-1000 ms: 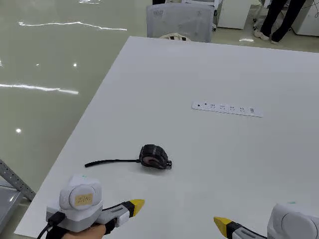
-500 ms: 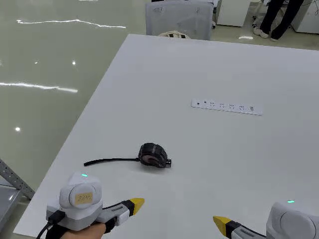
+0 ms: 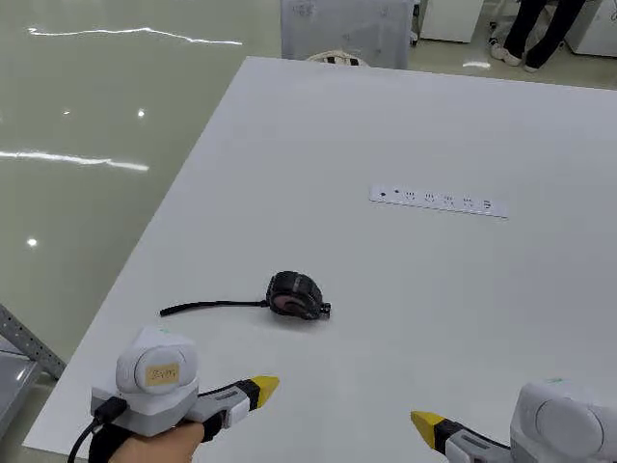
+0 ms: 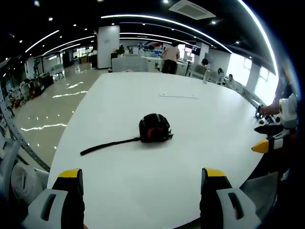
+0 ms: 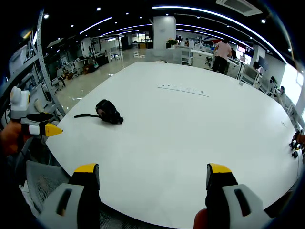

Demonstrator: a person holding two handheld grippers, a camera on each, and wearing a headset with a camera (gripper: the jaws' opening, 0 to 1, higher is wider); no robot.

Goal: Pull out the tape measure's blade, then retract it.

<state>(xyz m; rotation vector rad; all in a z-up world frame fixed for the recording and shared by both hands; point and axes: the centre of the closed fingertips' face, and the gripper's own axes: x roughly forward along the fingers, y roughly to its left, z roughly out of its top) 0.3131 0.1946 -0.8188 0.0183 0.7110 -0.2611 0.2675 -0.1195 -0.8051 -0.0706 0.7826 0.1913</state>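
A black tape measure (image 3: pixel 295 295) with a reddish face lies on the white table (image 3: pixel 405 116), its black wrist strap (image 3: pixel 212 307) trailing to the left. In the left gripper view the tape measure (image 4: pixel 155 129) sits ahead of my left gripper (image 4: pixel 142 174), which stands open and empty near the table's front edge. My right gripper (image 5: pixel 152 169) is open too and holds nothing, with the tape measure (image 5: pixel 108 111) far ahead to its left. In the head view the left gripper (image 3: pixel 260 389) and right gripper (image 3: pixel 426 424) show yellow tips below the tape measure, both apart from it.
A white power strip (image 3: pixel 439 204) lies flat further back on the table. A grey chair (image 3: pixel 347 29) stands at the far edge, and a person's legs (image 3: pixel 540 29) show beyond it. The table's left edge drops to a glossy floor (image 3: pixel 87 116).
Only the head camera has shifted a little. The tape measure lies where it was, and both grippers stay open low in the picture.
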